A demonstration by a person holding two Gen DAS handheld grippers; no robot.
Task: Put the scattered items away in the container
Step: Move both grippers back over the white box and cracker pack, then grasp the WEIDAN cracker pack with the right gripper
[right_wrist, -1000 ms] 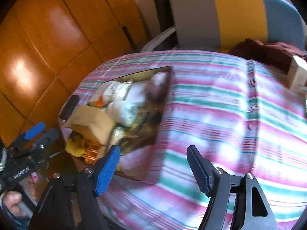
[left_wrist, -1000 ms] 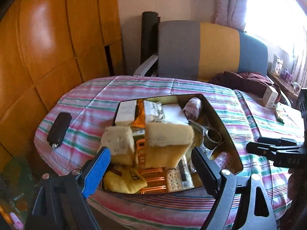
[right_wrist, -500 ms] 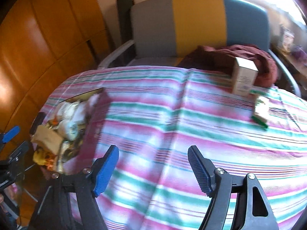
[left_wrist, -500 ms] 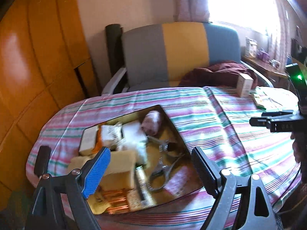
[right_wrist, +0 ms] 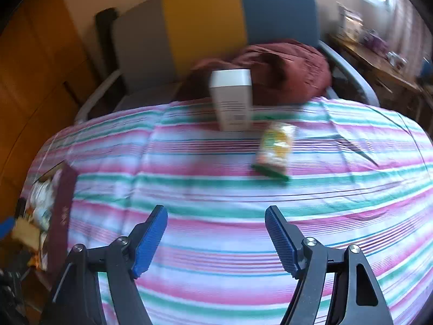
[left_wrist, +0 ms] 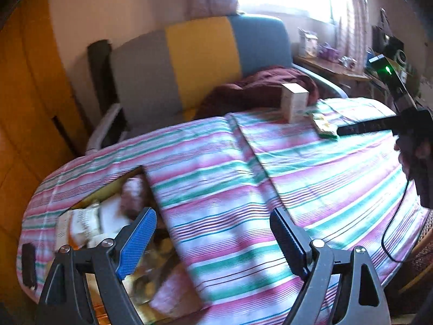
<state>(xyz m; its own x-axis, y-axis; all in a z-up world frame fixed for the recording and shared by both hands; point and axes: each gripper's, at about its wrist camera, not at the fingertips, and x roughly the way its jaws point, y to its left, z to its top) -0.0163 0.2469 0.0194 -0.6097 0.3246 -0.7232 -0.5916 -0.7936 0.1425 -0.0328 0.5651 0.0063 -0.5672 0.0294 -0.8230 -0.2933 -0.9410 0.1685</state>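
Observation:
The container, an open box (left_wrist: 147,178) packed with several items, sits at the left of the striped table; its dark outer wall (right_wrist: 62,216) shows at the left edge of the right wrist view. A white carton (right_wrist: 232,100) stands upright at the table's far edge, and a yellow-green snack packet (right_wrist: 276,149) lies flat just right of it. My right gripper (right_wrist: 216,233) is open and empty, above the cloth short of both. My left gripper (left_wrist: 213,241) is open and empty, over the box's right wall. The carton (left_wrist: 295,103), packet (left_wrist: 324,127) and right gripper (left_wrist: 351,129) also appear far right in the left wrist view.
A grey, yellow and blue armchair (right_wrist: 205,21) stands behind the table with a maroon cloth (right_wrist: 284,70) heaped on its seat, just behind the carton. A black flat object (left_wrist: 28,265) lies left of the box. Orange wooden panels (left_wrist: 24,108) line the left side.
Both views have swung right, away from the box toward the carton and packet. The right gripper has come much closer to them. Both grippers stay open and empty.

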